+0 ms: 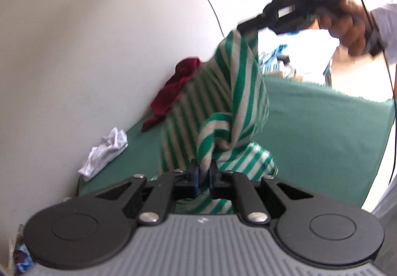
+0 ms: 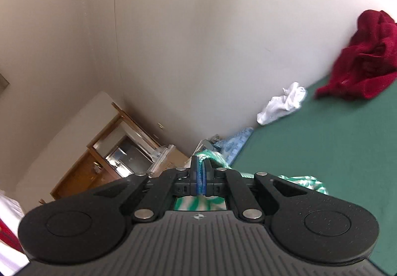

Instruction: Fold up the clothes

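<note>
Barely started: striped shirt [image 1: 223,107] is pinched in both nearly closed claws, left claw [image 1: 203,171] low, right claw [image 2: 201,169] high, hung unfolded above green worktop [image 1: 322,139]. Red garment [image 2: 362,57] and white cloth [image 2: 280,102] beyond lie crumpled, unfolded.

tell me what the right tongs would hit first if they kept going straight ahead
Probably the cream wall: the right tongs, shut on the striped shirt, point past the bed's edge at it. Depth is unclear.

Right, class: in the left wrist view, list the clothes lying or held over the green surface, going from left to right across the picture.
White crumpled cloth → dark red garment → green-and-white striped garment, held up between both grippers.
</note>
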Available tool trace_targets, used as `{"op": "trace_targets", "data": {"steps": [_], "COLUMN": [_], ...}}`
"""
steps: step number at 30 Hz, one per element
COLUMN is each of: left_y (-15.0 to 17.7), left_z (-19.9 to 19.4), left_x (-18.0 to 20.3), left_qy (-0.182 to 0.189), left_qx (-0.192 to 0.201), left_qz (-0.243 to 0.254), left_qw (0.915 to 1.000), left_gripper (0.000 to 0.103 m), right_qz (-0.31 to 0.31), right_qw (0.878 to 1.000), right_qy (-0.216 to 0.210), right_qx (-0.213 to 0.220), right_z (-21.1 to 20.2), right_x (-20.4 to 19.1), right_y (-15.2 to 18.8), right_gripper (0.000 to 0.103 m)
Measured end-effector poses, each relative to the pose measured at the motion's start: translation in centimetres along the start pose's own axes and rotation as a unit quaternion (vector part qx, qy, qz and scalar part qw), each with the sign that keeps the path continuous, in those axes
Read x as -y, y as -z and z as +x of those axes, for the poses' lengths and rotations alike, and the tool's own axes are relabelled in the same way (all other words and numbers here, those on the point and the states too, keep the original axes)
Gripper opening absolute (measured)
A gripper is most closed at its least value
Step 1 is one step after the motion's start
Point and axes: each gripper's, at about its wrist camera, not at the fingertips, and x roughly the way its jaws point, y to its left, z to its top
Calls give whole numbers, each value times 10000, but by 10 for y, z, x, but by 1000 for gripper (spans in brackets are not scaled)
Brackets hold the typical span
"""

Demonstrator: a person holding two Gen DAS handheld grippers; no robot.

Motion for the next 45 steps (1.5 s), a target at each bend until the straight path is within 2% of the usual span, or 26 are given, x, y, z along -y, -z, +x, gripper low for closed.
{"op": "trace_targets", "data": {"steps": [2, 5, 8, 9, 12, 14, 15, 17, 18, 19, 21, 23, 25, 26, 28, 29, 31, 32, 34, 36, 38, 42, 45], "left_y": [6, 14, 23, 29, 44, 48, 51, 54, 55, 56, 56, 51, 45, 43, 38, 37, 34, 31, 25, 17, 10, 4, 5], "left_z": [2, -1, 2, 1, 2, 6, 8, 11, 12, 13, 16, 20, 26, 29, 33, 35, 42, 46, 57, 68, 78, 97, 116], "left_x": [5, 20, 21, 26, 40, 43, 45, 47, 47, 47, 46, 44, 39, 36, 29, 25, 15, 8, -12, -31, -51, -77, -82], "left_qy": [159, 275, 498, 623, 923, 1115, 1210, 1315, 1315, 1272, 1191, 1102, 1036, 978, 833, 722, 442, 303, 54, -111, -198, -71, 219], "left_qx": [-160, -269, -478, -555, -734, -843, -897, -958, -977, -976, -936, -866, -774, -726, -642, -604, -529, -504, -486, -470, -417, -251, -215], "left_qz": [2, 277, 114, 143, 247, 141, 88, 27, 29, 68, 168, 227, 301, 354, 482, 593, 876, 988, 1111, 1141, 1135, 1272, 1466], "left_qw": [9997, 9989, 9975, 9964, 9927, 9901, 9886, 9867, 9865, 9870, 9883, 9899, 9912, 9919, 9933, 9938, 9938, 9934, 9926, 9923, 9925, 9915, 9887], "left_gripper": [8, 8, 8, 7, 8, 8, 8, 10, 14, 18, 23, 36, 46, 45, 46, 46, 46, 46, 47, 53, 66, 67, 69], "right_qz": [57, -144, -208, -399, -134, -609, -701, -600, -675, -927, -1082, -1156, -1449, -1458, -1269, -1181, -988, -897, -797, -848, -933, -1096, -1231], "right_qw": [10000, 9984, 9965, 9933, 9965, 9861, 9815, 9794, 9746, 9610, 9397, 9280, 9033, 9012, 9180, 9319, 9539, 9616, 9682, 9691, 9675, 9415, 9112], "right_qy": [56, 540, 802, 1055, 742, 1281, 1390, 1320, 1428, 1799, 2273, 2617, 3164, 3230, 2991, 2781, 2418, 2272, 2115, 2023, 1951, 2427, 3002], "right_qx": [39, -86, -59, -243, -356, -861, -1111, -1405, -1589, -1884, -2316, -2388, -2508, -2497, -2274, -2007, -1478, -1254, -1072, -1125, -1311, -2064, -2539], "right_z": [-4, -5, -9, -5, -12, -8, -8, -11, -10, -5, 1, 5, 18, 20, 18, 15, 14, 16, 28, 43, 57, 62, 67], "right_x": [2, 1, 2, 0, 5, 0, 0, 1, 1, 0, 6, 12, 17, 19, 20, 16, 13, 13, 14, 15, 19, 23, 27], "right_y": [1, 5, 7, 10, 16, 23, 28, 37, 42, 51, 66, 80, 91, 90, 82, 76, 66, 62, 55, 52, 56, 69, 81], "right_gripper": [2, 2, 2, 2, 2, 2, 2, 2, 2, 2, 2, 3, 8, 8, 13, 16, 40, 41, 40, 40, 38, 34, 31]}}
